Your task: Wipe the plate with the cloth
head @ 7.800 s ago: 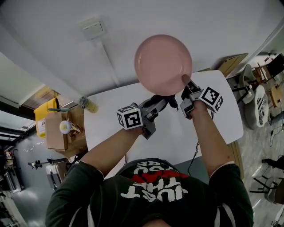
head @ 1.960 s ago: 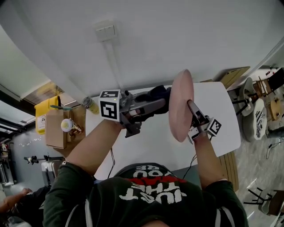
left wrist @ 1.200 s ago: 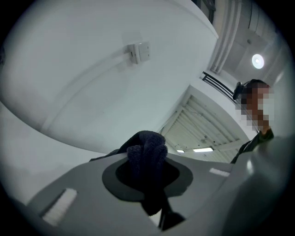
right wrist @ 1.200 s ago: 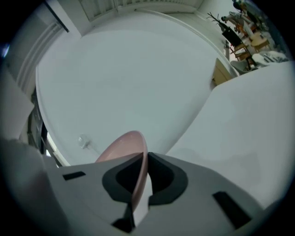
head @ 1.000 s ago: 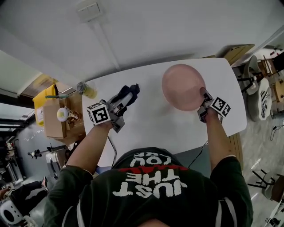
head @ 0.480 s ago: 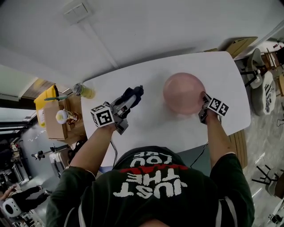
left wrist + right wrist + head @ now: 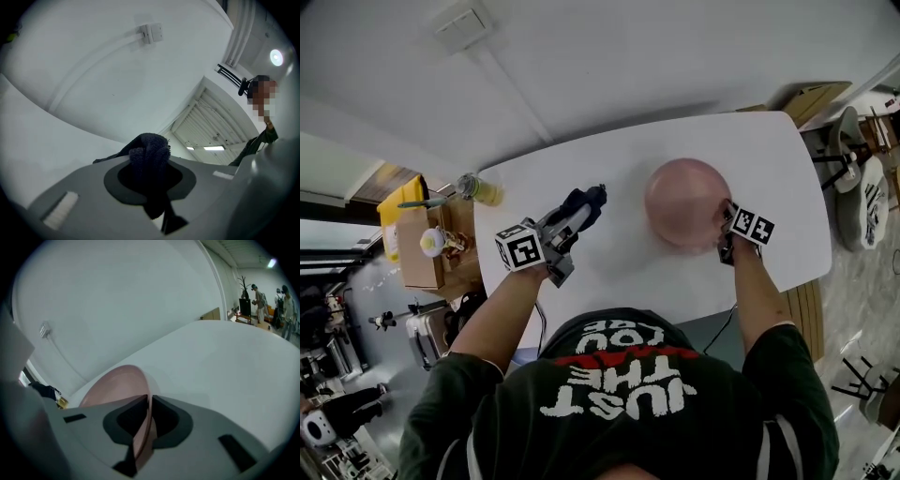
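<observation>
Plate lower than before, nearer table

White table, white wall (switch plate upper left).

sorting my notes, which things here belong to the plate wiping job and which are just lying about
Part of the job:
pink plate, gripped at its rim by the right tool
dark cloth, gripped in the left tool
white table

Lying about:
yellowish bottle near the table's corner
cardboard box beside the table
</observation>
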A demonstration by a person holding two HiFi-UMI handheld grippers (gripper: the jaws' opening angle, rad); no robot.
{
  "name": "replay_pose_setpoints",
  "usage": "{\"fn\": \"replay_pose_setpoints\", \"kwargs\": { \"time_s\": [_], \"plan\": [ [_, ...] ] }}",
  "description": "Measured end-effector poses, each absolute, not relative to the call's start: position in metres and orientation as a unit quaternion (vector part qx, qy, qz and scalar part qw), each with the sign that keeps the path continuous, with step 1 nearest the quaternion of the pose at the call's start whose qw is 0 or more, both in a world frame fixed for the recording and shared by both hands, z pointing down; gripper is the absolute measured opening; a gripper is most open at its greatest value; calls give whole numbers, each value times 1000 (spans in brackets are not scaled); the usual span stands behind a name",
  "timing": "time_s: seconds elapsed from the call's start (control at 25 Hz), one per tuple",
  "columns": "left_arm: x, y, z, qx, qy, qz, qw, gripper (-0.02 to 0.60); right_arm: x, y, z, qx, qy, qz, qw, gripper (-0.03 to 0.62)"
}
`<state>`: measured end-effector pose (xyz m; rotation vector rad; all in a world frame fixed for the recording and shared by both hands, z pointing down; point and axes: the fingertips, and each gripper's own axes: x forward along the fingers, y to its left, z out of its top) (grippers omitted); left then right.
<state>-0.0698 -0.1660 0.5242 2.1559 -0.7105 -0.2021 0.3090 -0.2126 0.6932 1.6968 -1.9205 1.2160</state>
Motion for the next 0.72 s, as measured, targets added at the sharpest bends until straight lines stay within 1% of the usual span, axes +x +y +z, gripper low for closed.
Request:
{"fn": "replay_pose_setpoints", "kwargs": {
  "time_s": [0.08,0.12,0.2,0.32,0.44,0.52,0.64,0.72],
  "plan": [
    [-67,-164,523,859,-288,-81,416,52,310,-213,695,588,-669,419,176,18],
    [-67,-163,523,858,-292,-80,414,52,310,-213,695,586,-669,420,183,30],
    [-67,-162,521,857,-301,-78,411,52,311,-215,691,582,-669,421,190,135],
    [-65,-159,515,854,-317,-78,405,52,321,-217,671,588,-680,394,191,172],
    [-64,-158,505,855,-327,-81,394,52,329,-220,629,592,-708,335,190,173],
    [-66,-158,496,857,-330,-85,386,52,323,-219,595,578,-738,300,178,173],
    [-90,-150,474,869,-327,-79,362,52,277,-198,536,542,-787,262,132,172],
    [-115,-143,457,880,-321,-78,342,52,239,-173,502,530,-806,240,107,145]
  ]
}}
